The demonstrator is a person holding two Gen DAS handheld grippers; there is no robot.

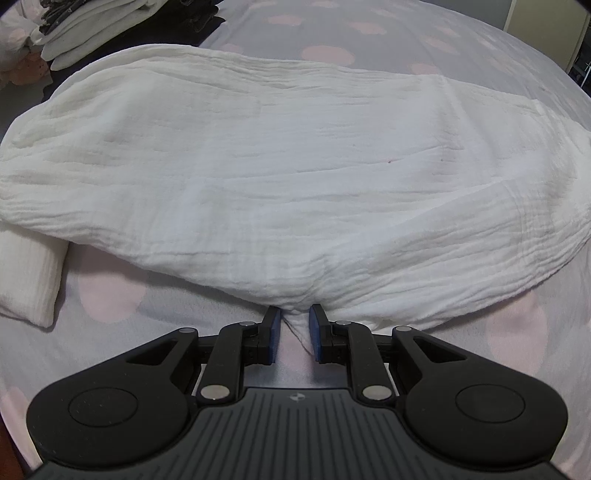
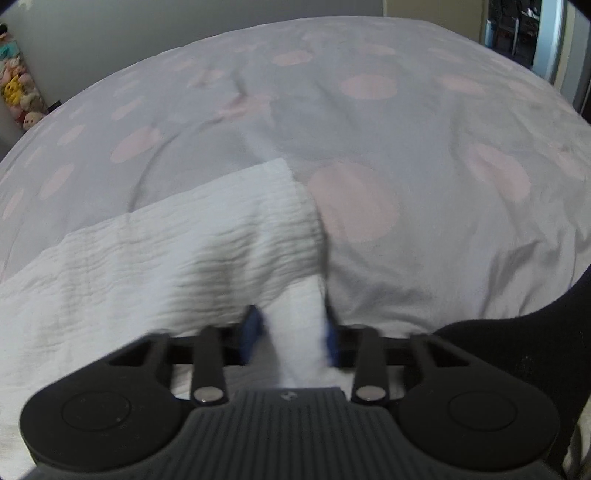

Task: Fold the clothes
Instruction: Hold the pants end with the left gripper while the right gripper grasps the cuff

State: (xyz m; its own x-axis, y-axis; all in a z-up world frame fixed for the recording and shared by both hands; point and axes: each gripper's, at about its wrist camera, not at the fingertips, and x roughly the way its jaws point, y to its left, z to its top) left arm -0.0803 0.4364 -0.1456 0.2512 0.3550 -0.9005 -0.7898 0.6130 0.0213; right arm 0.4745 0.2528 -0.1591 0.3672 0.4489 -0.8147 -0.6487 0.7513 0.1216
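First, through the left wrist camera, found the white cloth [image 1: 295, 166] spread flat on the dotted bed cover [image 1: 110, 295], long axis running side to side across the view, near edge bulging toward the camera. Found the left gripper [image 1: 294, 326] right at that near edge, about midway along it, fingers [image 1: 271, 332] parted, with only a small nub of hem and a loose thread in the gap; judged it not clamped on anything. Noted a small folded white piece [image 1: 26, 280] just beside the cloth's left end and a pile of clothes [image 1: 74, 33] well beyond it. Next, through the right wrist camera, much blurred, met the white cloth [image 2: 166, 251] again, reaching away to the left from the right gripper [image 2: 291, 336], short end edge dropping just ahead of the fingers [image 2: 253, 328]. Saw a thick fold filling the wide gap between those fingers; could not tell through the blur whether pinched or merely lying there. Judged the right gripper nearest the cloth's right end and the left at the middle of the long edge, so reckoned on a fold along the long axis, right end carried leftward.
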